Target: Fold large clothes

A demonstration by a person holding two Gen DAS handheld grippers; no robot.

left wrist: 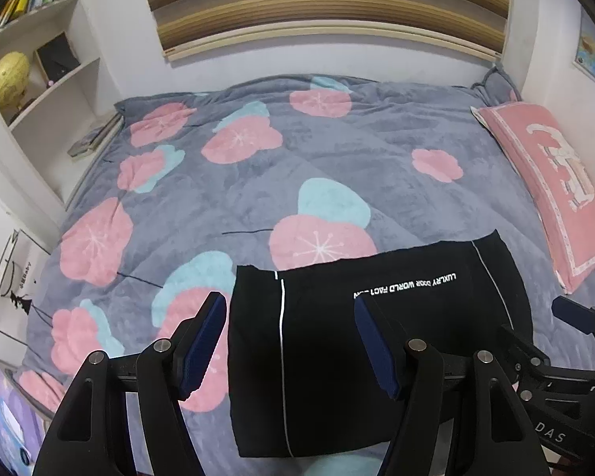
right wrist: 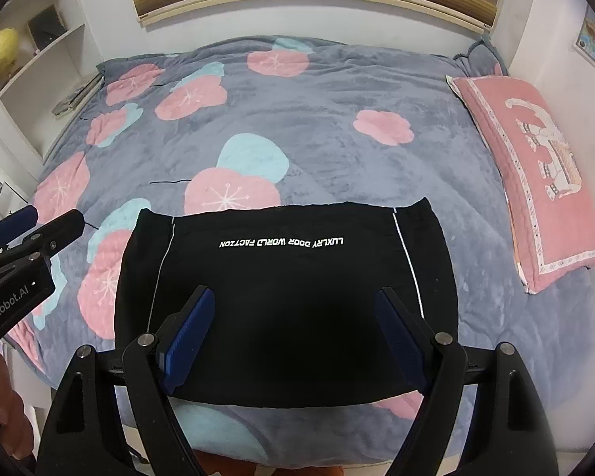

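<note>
Left wrist: left tool (left wrist: pixel 289 341) hangs above the bed (left wrist: pixel 337 158) with its jaws apart and nothing between the pads. The black garment (left wrist: pixel 337 357) lies flat on the floral quilt near the bed's front edge, already folded into a compact rectangle, white piping down each side and the printed text upside down to the camera. The tool straddles the garment's left edge: left pad over bare quilt, right pad over black cloth. My read: it's lined up on that side for a pinch or a smoothing pass, no contact yet. The right tool (left wrist: pixel 575 317) pokes in at the frame's right edge, just beside the garment's right side.

Right wrist: right tool (right wrist: pixel 293 333) also spread wide and empty, pointing steeply down. The garment (right wrist: pixel 285 277) sits centred under it, both pads over black cloth, inside the piping lines. Near hem falls just below the pads. The left tool (right wrist: pixel 31 226) shows at far left, off the garment's left edge. A pink pillow (right wrist: pixel 535 182) lies well apart on the right. Fold looks mostly done; possibly one more fold or a tidy left.
</note>
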